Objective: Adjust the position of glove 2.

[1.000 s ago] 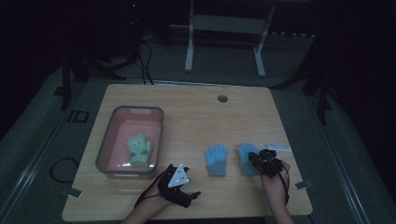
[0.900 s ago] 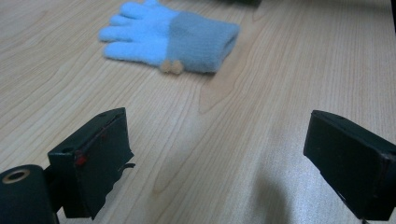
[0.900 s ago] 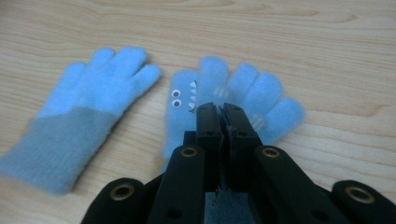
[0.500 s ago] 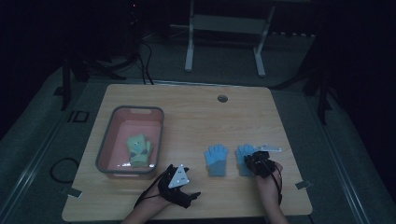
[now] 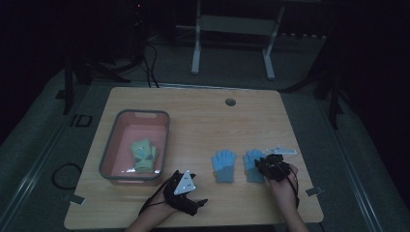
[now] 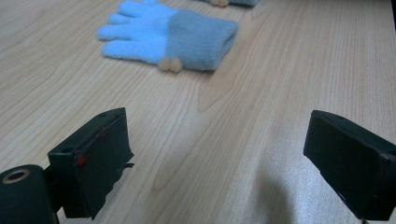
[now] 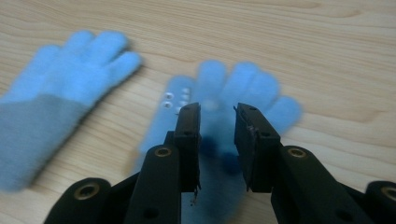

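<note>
Two blue gloves with grey cuffs lie flat side by side on the wooden table [image 5: 203,121], fingers pointing away from me. My right gripper [image 5: 269,165] [image 7: 217,112] hovers over the right glove [image 5: 251,159] [image 7: 254,88]. Its jaws have just been opening and now stand a little apart above the glove, not pressing it. The left glove [image 5: 224,164] [image 7: 65,79] [image 6: 168,35] lies untouched. My left gripper [image 5: 196,198] [image 6: 217,135] rests low at the table's near edge, open wide with only bare wood between its jaws.
A pink bin with a grey rim [image 5: 109,154] stands at the table's left, holding a pair of green gloves [image 5: 143,154]. A round cable hole [image 5: 230,102] sits near the far edge. Beyond the table stands a white frame [image 5: 196,48] on the dark floor.
My right hand has shifted slightly left over the right blue glove. The left gripper has stayed where it was.
</note>
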Action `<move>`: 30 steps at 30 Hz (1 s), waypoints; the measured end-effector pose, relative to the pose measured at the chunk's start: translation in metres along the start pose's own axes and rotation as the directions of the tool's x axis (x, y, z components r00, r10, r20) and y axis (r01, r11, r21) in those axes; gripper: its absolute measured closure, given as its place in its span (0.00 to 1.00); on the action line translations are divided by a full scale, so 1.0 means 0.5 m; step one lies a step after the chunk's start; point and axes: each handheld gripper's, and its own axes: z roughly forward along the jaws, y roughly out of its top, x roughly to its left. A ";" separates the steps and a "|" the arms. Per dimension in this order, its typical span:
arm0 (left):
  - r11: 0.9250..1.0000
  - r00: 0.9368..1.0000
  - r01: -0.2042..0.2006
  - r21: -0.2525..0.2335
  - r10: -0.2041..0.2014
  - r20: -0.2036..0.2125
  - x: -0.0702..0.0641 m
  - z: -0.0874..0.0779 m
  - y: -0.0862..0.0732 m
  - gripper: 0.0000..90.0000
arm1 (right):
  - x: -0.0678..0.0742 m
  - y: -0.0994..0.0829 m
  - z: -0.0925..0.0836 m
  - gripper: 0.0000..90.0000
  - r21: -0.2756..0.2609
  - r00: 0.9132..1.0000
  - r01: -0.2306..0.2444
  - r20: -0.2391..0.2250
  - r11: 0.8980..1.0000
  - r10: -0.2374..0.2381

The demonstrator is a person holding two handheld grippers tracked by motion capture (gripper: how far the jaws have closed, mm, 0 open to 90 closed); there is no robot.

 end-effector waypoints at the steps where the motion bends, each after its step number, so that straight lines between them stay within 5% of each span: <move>1: 1.000 1.000 0.000 0.000 0.000 0.000 0.000 0.000 0.000 0.08 | -0.007 0.003 -0.002 0.77 0.010 1.000 0.002 0.002 1.000 -0.002; 6: 1.000 1.000 0.003 0.000 -0.003 0.000 -0.001 0.000 0.000 0.08 | -0.029 0.013 -0.008 0.70 0.010 0.998 0.034 -0.061 0.999 -0.033; 10: 1.000 1.000 0.003 -0.002 -0.003 -0.002 -0.001 -0.001 0.001 0.08 | -0.040 0.020 -0.010 0.65 0.013 0.984 0.109 -0.146 0.994 -0.106; 13: 1.000 1.000 0.005 -0.003 -0.005 -0.002 -0.001 -0.001 0.001 0.08 | -0.050 0.023 -0.010 0.65 0.017 0.968 0.172 -0.191 0.985 -0.165; 14: 1.000 1.000 0.006 -0.002 -0.006 -0.002 -0.001 -0.001 0.001 0.08 | -0.055 0.023 -0.010 0.65 0.010 0.955 0.199 -0.224 0.980 -0.192; 21: 1.000 1.000 0.008 -0.002 -0.008 -0.002 0.000 -0.001 0.000 0.08 | -0.071 0.014 -0.005 0.66 -0.016 0.913 0.314 -0.267 0.949 -0.307; 30: 1.000 1.000 0.010 -0.003 -0.010 0.000 0.001 -0.001 -0.001 0.08 | -0.063 0.002 0.024 0.68 -0.005 0.906 0.314 -0.296 0.949 -0.302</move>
